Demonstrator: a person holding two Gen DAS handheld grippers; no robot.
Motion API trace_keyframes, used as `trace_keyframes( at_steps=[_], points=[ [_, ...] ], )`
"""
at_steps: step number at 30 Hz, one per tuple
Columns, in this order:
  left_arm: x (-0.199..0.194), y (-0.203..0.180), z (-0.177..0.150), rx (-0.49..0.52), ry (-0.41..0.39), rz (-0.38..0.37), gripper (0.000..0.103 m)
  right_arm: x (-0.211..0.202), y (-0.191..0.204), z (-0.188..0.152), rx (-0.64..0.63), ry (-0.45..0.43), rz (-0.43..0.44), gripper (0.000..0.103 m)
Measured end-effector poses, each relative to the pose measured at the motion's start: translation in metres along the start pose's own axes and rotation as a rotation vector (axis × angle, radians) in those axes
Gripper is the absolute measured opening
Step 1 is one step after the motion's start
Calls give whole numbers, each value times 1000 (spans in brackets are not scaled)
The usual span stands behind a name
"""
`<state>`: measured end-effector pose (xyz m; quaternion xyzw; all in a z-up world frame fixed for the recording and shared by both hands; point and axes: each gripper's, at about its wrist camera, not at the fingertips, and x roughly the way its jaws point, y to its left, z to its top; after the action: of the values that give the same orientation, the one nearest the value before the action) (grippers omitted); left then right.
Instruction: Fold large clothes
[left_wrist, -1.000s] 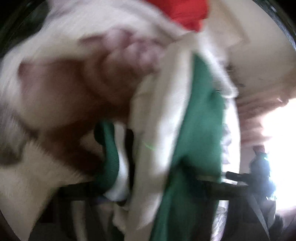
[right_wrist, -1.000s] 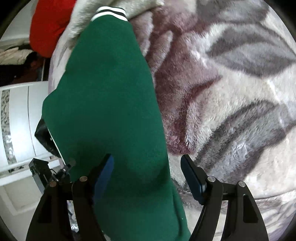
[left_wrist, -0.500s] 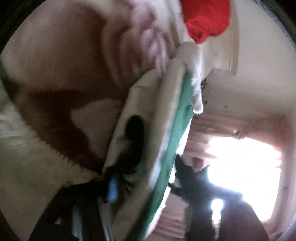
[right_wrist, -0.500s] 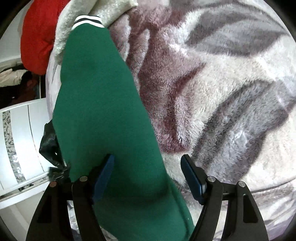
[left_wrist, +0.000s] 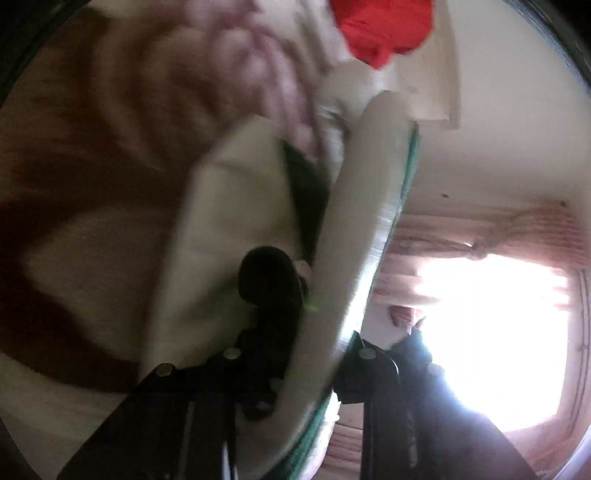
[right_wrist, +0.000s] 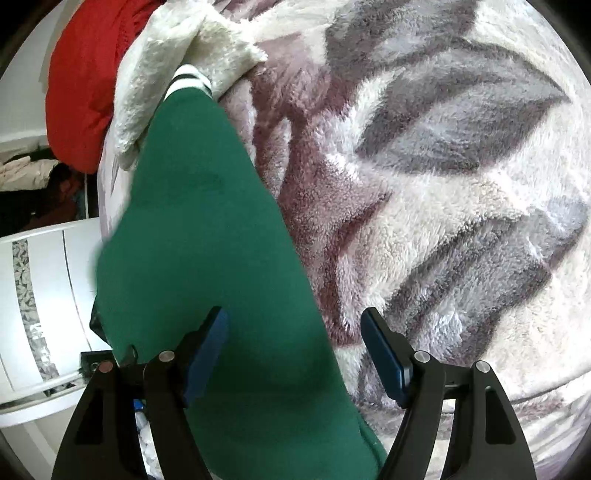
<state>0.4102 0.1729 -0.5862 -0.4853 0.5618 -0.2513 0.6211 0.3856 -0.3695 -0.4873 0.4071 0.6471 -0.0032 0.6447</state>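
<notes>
The green fleece-lined jacket lies on our plush leaf-patterned blanket. Our left gripper jaws are closing with its cream lining between them. Our right gripper jaws stand wide, empty.

left claw closing (cloth between its jaws), right claw spread wide, angled downward.

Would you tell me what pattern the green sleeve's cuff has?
White with dark stripes; the cuff shows best in the right wrist view.

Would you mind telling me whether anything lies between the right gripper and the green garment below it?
Nothing visible does. The right gripper hangs open directly over the green garment, which is spread on the fleece blanket with no other item across it there.
</notes>
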Motion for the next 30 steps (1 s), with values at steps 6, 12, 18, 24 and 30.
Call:
trace_keyframes(
  at_steps=[6, 12, 18, 24, 30],
  points=[
    [-57, -7, 3, 14, -46, 159, 58, -4, -6, -7, -20, 16, -6, 76],
    [-46, -43, 16, 160, -29, 265, 60, 0, -14, -20, -34, 74, 57, 76],
    [-15, -1, 43, 150, -17, 362, 24, 62, -25, -20, 50, 241, 225, 71],
    [-34, -11, 39, 96, 4, 268, 32, 62, -16, -22, 28, 195, 104, 49],
    [-34, -50, 59, 200, -49, 256, 69, 23, -2, 2, -14, 97, 206, 68]
  ],
)
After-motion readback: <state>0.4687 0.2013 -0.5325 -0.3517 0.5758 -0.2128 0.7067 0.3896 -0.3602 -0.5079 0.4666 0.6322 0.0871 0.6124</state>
